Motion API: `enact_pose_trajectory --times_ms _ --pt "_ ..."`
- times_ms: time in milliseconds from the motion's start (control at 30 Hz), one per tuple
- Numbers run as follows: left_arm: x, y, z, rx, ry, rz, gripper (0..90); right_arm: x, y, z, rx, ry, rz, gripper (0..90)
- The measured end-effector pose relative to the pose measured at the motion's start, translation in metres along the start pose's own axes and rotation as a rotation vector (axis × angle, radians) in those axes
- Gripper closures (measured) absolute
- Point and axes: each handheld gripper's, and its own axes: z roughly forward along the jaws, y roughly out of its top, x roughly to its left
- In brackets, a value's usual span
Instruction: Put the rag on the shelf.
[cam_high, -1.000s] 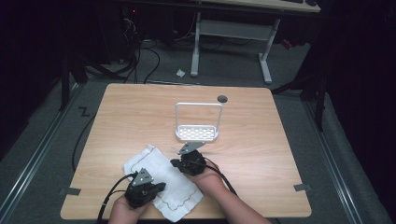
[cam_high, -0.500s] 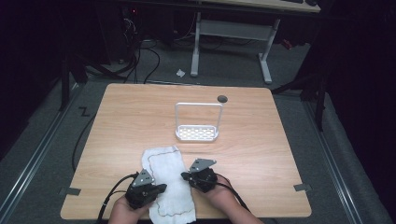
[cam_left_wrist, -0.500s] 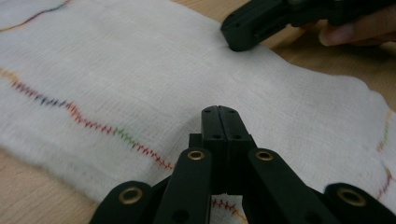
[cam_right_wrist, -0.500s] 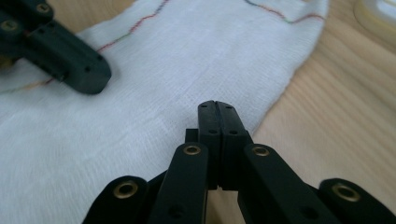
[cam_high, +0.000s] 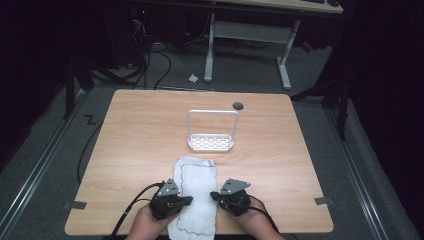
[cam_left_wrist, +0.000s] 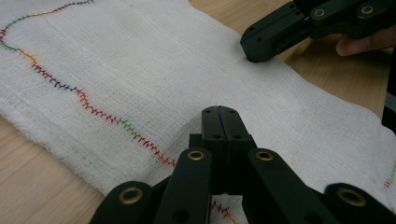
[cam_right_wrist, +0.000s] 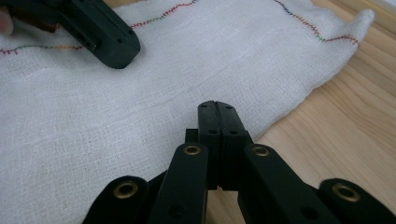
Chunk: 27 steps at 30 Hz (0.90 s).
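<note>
Wooden table (cam_high: 140, 150) under me; white cloth (cam_high: 197, 192) runs near to far between my closed left gripper (cam_high: 186, 200) and closed right gripper (cam_high: 214, 194), tips resting on its edges

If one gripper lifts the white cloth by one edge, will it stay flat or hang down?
The white cloth will probably hang limp: its loose open weave looks thin and soft in the left gripper view. It seems light, so it may slide on the smooth wooden table when pushed. It would likely bunch into wrinkles rather than move as one sheet, since a fold already shows.
</note>
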Motion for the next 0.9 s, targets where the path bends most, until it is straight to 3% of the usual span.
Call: enact_pose_trajectory --times_ms 200,333,400,433,500,600,767,900 --pt "-0.011 0.012 0.017 0.009 -0.037 0.027 89.9 -0.013 -0.015 -0.015 0.000 -0.032 0.052 90.0" --pt "-0.018 0.010 0.018 0.016 -0.080 0.026 89.3 -0.017 -0.024 -0.024 -0.007 -0.020 0.085 90.0" --pt "-0.019 0.009 0.016 0.006 -0.091 0.016 83.8 -0.017 -0.023 -0.025 -0.003 -0.017 0.085 89.2" --pt "-0.019 0.009 0.015 0.001 -0.091 0.020 80.6 -0.017 -0.023 -0.025 -0.007 -0.015 0.083 84.4" --pt "-0.017 0.008 0.010 -0.014 -0.071 0.037 75.8 -0.019 -0.021 -0.026 -0.041 -0.016 0.101 78.3" --pt "-0.004 0.007 -0.003 -0.055 -0.025 0.006 68.1 -0.025 -0.020 -0.026 -0.062 -0.015 0.132 75.0" --pt "0.024 0.011 -0.023 -0.159 0.074 -0.149 56.8 -0.030 -0.021 -0.024 -0.062 -0.030 0.139 70.4" --pt "0.044 0.023 -0.015 -0.127 0.171 -0.177 51.7 -0.031 -0.020 -0.025 -0.070 -0.018 0.129 69.5"
